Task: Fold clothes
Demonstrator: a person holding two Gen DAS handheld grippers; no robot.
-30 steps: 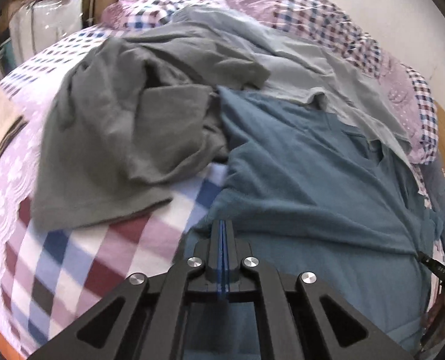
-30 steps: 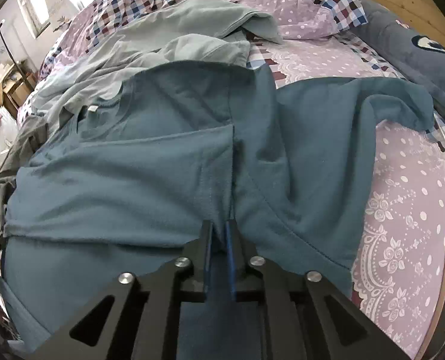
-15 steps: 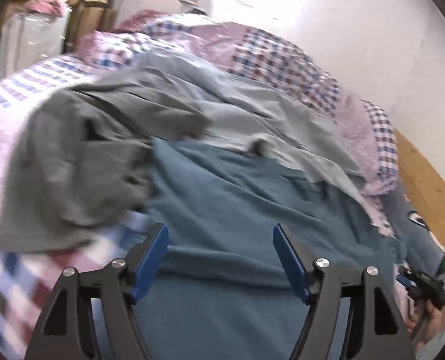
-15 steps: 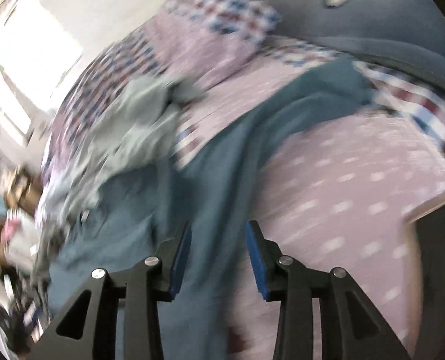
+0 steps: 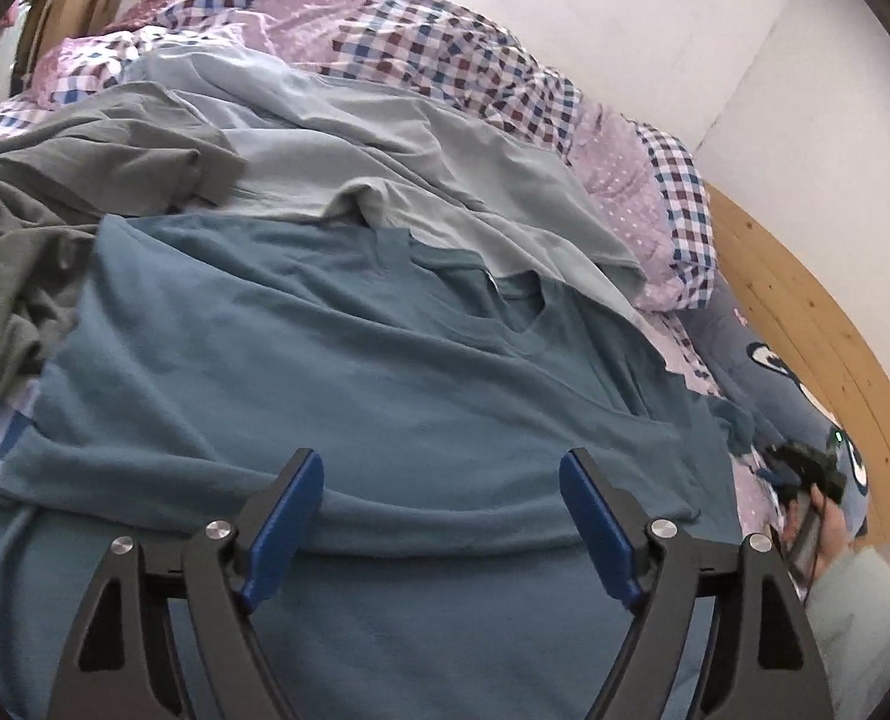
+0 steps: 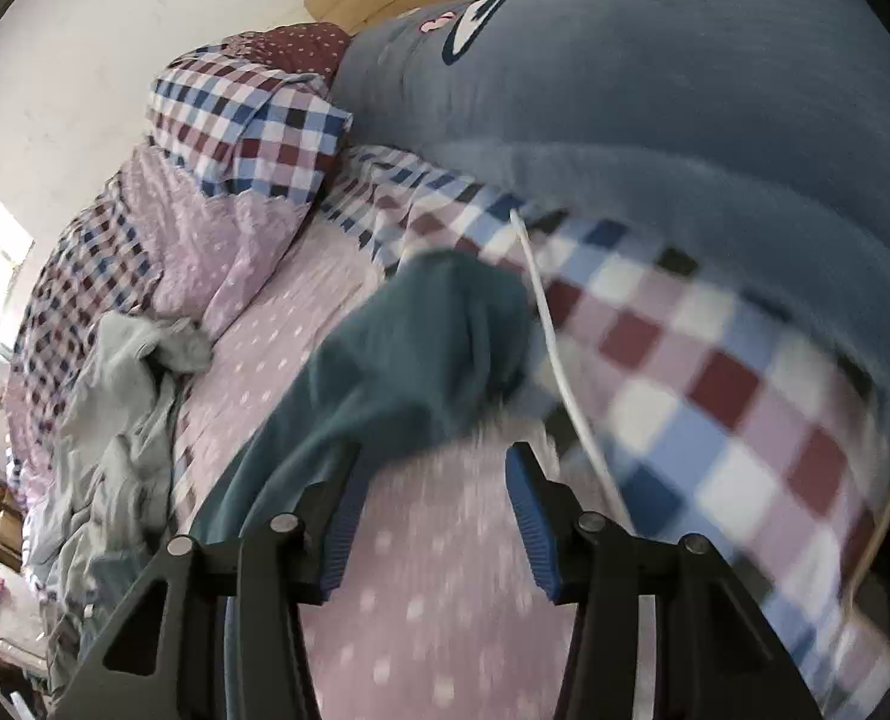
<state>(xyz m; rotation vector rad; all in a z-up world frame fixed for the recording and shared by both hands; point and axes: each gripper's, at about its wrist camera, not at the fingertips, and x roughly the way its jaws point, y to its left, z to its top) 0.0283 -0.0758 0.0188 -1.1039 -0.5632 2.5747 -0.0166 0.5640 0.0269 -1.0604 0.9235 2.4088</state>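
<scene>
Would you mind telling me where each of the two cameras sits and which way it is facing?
Left wrist: on the left gripper, jaws open, looking down over the teal T-shirt toward the headboard; the person's right hand shows.
Right wrist: on the right gripper, jaws open, facing the shirt's sleeve, a white cable and a blue pillow.
Shared: teal T-shirt, checked bedding.

Ahead of the left gripper (image 5: 442, 516) the teal shirt (image 5: 355, 372) lies flat and low, with clear air above. A grey garment (image 5: 73, 180) bunches to its left, a pale one (image 5: 385, 144) beyond. Ahead of the right gripper (image 6: 433, 498), the teal sleeve (image 6: 421, 342) and a white cable (image 6: 556, 360) cross; a big blue pillow (image 6: 685, 90) walls off the far right.
</scene>
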